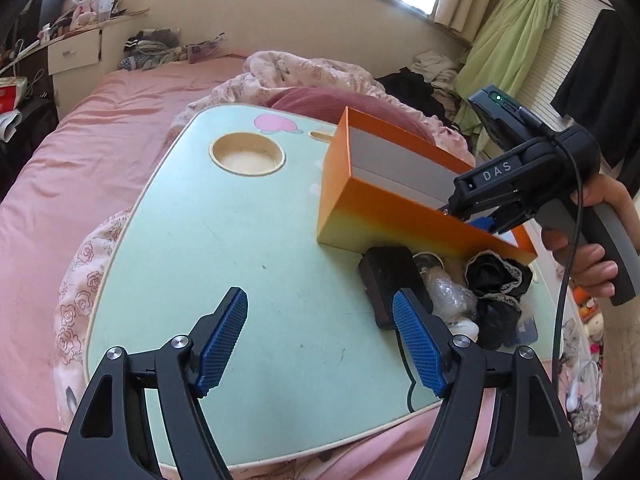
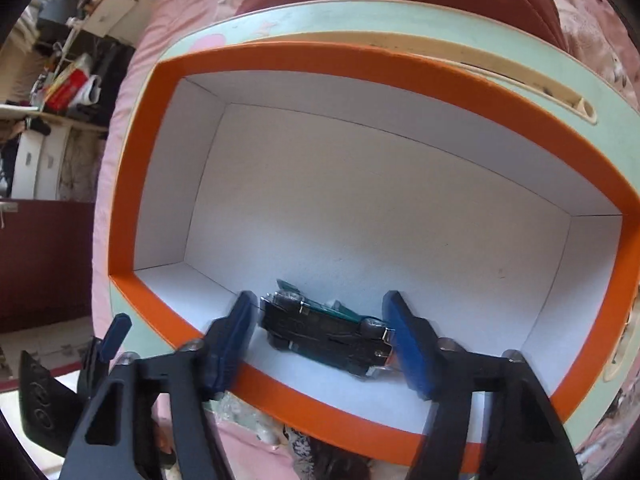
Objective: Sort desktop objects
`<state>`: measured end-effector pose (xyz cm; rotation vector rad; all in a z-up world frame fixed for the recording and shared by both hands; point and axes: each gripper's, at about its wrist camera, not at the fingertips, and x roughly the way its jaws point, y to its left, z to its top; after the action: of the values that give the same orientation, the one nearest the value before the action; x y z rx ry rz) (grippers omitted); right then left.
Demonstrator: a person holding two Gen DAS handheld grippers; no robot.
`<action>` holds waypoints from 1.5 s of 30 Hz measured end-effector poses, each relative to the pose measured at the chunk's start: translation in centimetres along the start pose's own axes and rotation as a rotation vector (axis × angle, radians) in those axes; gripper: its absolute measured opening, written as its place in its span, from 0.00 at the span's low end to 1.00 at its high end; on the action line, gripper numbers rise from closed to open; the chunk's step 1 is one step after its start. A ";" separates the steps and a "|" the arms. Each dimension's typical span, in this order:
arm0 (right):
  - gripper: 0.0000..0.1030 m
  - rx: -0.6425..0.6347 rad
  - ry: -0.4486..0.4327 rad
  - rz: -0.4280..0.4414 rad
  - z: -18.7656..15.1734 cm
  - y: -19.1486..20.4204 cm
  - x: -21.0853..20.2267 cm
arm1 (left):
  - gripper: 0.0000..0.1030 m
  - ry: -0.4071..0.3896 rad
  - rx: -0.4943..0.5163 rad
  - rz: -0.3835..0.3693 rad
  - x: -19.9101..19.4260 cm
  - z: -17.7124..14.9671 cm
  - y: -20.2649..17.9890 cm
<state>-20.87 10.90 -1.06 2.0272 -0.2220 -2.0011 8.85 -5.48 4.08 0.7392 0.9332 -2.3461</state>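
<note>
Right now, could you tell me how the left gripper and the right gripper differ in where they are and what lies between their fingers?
The left gripper hangs over bare green tabletop; the right gripper reaches down into the orange box. Nothing lies between the left gripper's fingers, while a dark toy car lies between the right's, on the box floor, with a gap at each pad. Both have blue ribbed pads and open jaws.
</note>
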 end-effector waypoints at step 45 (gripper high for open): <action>0.28 -0.102 -0.485 0.130 -2.5 0.1 -13.1 | 0.73 0.062 0.066 -0.025 3.3 -3.2 -2.3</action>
<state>-18.72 15.06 11.44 1.4014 -0.3319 -2.3322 6.04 -2.48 1.03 0.8349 0.8990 -2.3979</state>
